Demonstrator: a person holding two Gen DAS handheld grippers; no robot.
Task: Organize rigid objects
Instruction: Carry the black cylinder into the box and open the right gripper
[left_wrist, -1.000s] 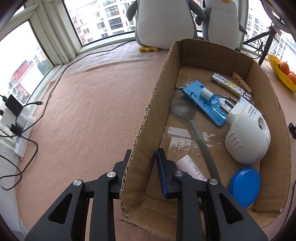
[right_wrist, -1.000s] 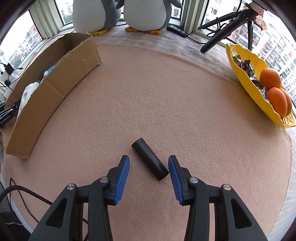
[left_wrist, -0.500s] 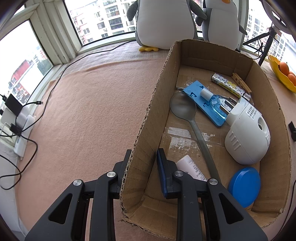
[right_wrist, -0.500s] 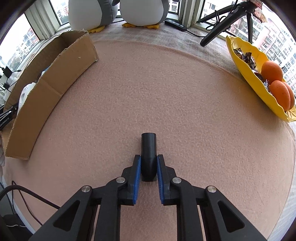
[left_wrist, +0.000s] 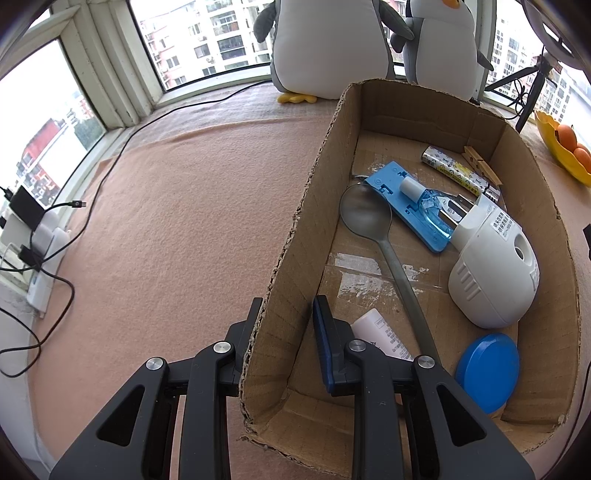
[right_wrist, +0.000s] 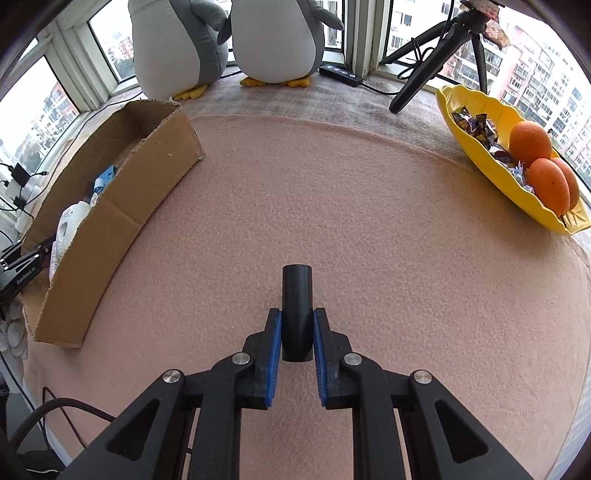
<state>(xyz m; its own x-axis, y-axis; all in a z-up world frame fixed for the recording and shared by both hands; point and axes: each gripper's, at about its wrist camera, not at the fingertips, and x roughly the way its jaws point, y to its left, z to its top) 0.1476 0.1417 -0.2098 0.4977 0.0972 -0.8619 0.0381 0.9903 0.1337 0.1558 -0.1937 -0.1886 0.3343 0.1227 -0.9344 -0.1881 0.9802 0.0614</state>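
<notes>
1 second ago the right gripper (right_wrist: 297, 332) stood spread with the black tube (right_wrist: 296, 306) lying slantwise on the mat between its fingers; now the blue pads (right_wrist: 275, 345) pinch the tube's near end, and it points straight ahead to 12 o'clock, its open far end facing away. The view has tipped up a little — the penguins (right_wrist: 229, 37) and tripod (right_wrist: 432, 55) show more fully. The left gripper (left_wrist: 286, 336) has not moved: it straddles the left wall of the box (left_wrist: 295, 236), 1 finger outside, the blue-padded finger (left_wrist: 325, 347) inside, a gap visible on the inner side, so it is spread rather than clamped.

In the box: a spoon (left_wrist: 380, 236) running from 12 toward 6 o'clock; a blue card (left_wrist: 410, 205) with a small bottle; a white plug-in device (left_wrist: 491, 273) at 3 o'clock; a blue lid (left_wrist: 487, 373) at 4 o'clock; a white tube (left_wrist: 380, 336) just behind the inner finger; a patterned stick (left_wrist: 450, 170) and a clothespin (left_wrist: 482, 166) at the far end.

The surface is a pinkish felt mat (right_wrist: 369, 229); in the right view the box sits at 10 o'clock and a yellow dish (right_wrist: 491, 147) with 2 oranges (right_wrist: 530, 138) and sweets at 2 o'clock. Windows ring the table — apartment blocks outside; cables and a charger (left_wrist: 26, 210) lie at 9 o'clock in the left view.
</notes>
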